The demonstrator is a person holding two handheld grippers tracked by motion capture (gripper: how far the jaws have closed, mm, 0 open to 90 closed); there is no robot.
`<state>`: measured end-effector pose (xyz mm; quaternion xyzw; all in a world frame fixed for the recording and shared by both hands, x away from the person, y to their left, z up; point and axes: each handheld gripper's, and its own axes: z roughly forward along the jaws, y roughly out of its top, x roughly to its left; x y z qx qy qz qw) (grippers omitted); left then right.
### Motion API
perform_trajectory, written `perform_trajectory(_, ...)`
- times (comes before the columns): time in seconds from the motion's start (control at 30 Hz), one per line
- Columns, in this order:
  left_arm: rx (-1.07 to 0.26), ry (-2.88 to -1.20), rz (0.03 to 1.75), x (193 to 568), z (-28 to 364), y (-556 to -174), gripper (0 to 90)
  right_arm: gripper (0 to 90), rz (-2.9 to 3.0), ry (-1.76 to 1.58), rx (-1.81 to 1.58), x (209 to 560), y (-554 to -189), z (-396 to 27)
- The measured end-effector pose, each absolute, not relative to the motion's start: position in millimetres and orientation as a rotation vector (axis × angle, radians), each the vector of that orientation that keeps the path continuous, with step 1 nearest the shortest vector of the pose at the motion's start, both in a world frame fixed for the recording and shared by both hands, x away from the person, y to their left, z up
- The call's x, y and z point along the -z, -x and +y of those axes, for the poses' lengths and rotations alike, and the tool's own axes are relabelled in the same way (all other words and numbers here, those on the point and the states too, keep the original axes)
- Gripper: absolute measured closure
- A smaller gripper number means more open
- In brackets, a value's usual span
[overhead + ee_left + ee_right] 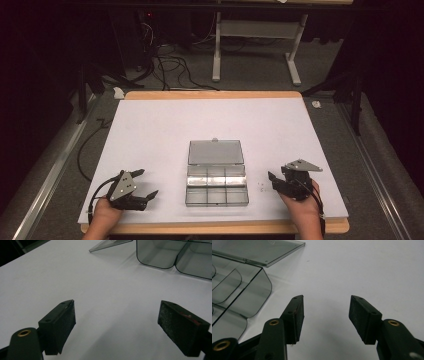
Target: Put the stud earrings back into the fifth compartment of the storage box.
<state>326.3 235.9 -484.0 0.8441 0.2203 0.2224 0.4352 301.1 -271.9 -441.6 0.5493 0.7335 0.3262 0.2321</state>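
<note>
So the tabletop [165, 125] is plain white with a wooden edge showing. Sitting on it near the front middle is a smoky clear compartment box [216, 186], lid flipped open flat behind it.

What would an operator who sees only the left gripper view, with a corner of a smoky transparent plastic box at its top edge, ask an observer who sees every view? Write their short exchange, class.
Operator: How is the smoky transparent plastic box laid out?
Observer: In the high view it has six compartments, in two rows of three.
Operator: Where is the right gripper, and is it holding anything?
Observer: It stands on the far side of the box from the left gripper. Its jaws are open over the white table with nothing between them.
</note>
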Motion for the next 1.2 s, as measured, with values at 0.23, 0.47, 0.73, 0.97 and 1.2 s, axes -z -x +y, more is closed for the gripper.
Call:
perform_trajectory(0.23,-0.545,-2.102,0.553,483.7,236.3,-326.7,15.1,47.7,2.054,-1.505,-0.871,442.8,-289.7,-269.8)
perform_trajectory(0.47,-0.546,-2.088,0.555,483.7,237.3,-326.3,15.1,49.9,2.073,-1.505,-0.827,444.2,-290.2,-266.6)
perform_trajectory(0.73,-0.56,-2.064,0.561,483.5,238.7,-324.9,15.1,49.9,2.115,-1.518,-0.781,440.7,-296.4,-265.1)
perform_trajectory(0.97,-0.56,-2.059,0.563,483.3,239.4,-324.8,15.1,48.9,2.178,-1.555,-0.717,440.8,-293.5,-266.7)
perform_trajectory(1.2,-0.544,-2.053,0.58,483.1,240.1,-325.7,15.0,49.4,2.255,-1.578,-0.651,436.5,-295.7,-265.4)
